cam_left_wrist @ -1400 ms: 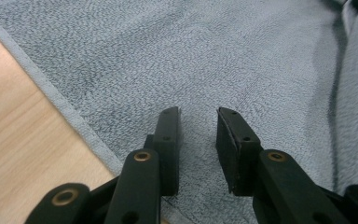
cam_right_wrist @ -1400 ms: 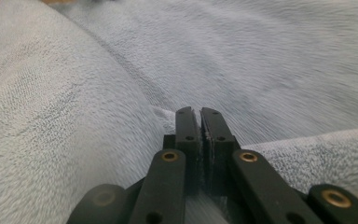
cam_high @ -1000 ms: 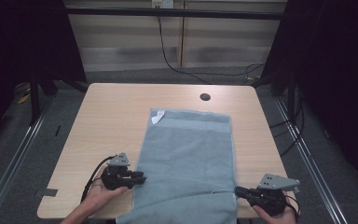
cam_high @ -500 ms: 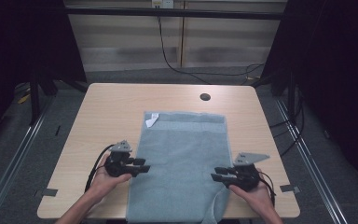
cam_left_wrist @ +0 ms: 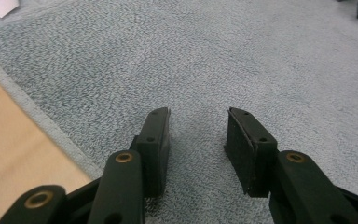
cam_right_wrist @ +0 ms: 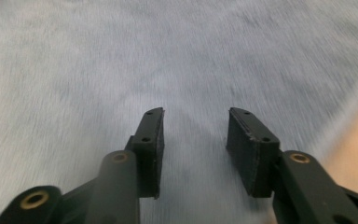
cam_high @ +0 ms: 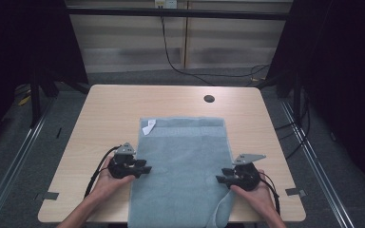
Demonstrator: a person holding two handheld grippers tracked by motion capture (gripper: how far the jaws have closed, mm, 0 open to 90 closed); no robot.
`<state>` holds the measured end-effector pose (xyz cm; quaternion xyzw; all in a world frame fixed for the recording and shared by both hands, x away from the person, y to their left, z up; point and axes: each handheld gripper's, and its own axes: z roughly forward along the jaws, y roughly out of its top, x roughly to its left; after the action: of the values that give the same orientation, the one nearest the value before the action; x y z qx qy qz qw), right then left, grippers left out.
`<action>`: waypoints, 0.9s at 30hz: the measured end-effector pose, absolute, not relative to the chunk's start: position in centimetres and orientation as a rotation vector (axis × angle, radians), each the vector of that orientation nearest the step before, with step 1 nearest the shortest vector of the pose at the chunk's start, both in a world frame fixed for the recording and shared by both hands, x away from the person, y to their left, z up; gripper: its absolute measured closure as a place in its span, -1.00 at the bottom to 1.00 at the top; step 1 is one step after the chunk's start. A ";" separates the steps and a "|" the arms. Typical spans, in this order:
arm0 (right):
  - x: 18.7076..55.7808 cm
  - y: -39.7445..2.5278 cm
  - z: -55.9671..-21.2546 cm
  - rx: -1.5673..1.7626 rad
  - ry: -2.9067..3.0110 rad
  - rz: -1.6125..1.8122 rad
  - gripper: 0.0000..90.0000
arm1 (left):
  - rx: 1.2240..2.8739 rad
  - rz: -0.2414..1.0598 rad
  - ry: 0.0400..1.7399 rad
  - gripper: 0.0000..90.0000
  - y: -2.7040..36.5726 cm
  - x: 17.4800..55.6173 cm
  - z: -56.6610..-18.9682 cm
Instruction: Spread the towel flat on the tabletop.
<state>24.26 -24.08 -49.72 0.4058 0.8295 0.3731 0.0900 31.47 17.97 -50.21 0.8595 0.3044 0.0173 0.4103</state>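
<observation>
Terry cloth: a grey-blue towel (cam_high: 183,166) lies flat on the pale wooden counter (cam_high: 100,118), its near end hanging over the counter's near edge.
Long axis: the towel runs away from the person, from the near edge toward the far side, where a white tag (cam_high: 148,127) sits at its far left corner.
Left hand-held gripper (cam_high: 142,169): at the towel's left edge, jaws pointing inward across the cloth; in the left gripper view (cam_left_wrist: 198,140) the jaws stand spread over the pile with nothing between them, and the hem and bare wood show at the lower left.
Right hand-held gripper (cam_high: 221,179): at the towel's right edge, jaws pointing inward toward the other; in the right gripper view (cam_right_wrist: 196,140) the jaws are likewise spread and empty above the cloth, though that view is blurred.
Which is nearer: both sit about level with each other, one per long edge, in the near half of the towel; neither has a clear advantage.
Direction of the cloth: for each hand-held gripper the towel lies straight ahead and below, with the edge to be taken just beneath or slightly behind the jaw tips.
Loose part: near the right hand a fold of the towel (cam_high: 221,211) droops off the counter's edge.
Judgement: a grasp on the two long edges looks likely, so each would need to drop and close on the hem rather than on the middle of the cloth.
</observation>
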 end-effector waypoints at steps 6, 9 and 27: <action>19.5 -25.7 -49.8 1.211 2.477 1.164 0.30 | 2.179 0.003 0.735 0.30 18.0 29.2 -50.0; 17.0 -25.2 -49.5 1.146 2.552 1.144 0.30 | 2.195 -0.010 0.693 0.23 17.5 27.8 -50.0; 30.7 -22.4 -49.2 1.209 2.393 1.187 0.24 | 2.133 0.127 0.908 0.25 16.7 37.1 -50.1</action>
<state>30.67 -22.39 -49.16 0.4100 0.8116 0.4027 0.1048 37.09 16.66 -50.14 0.8425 0.3588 0.0503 0.3986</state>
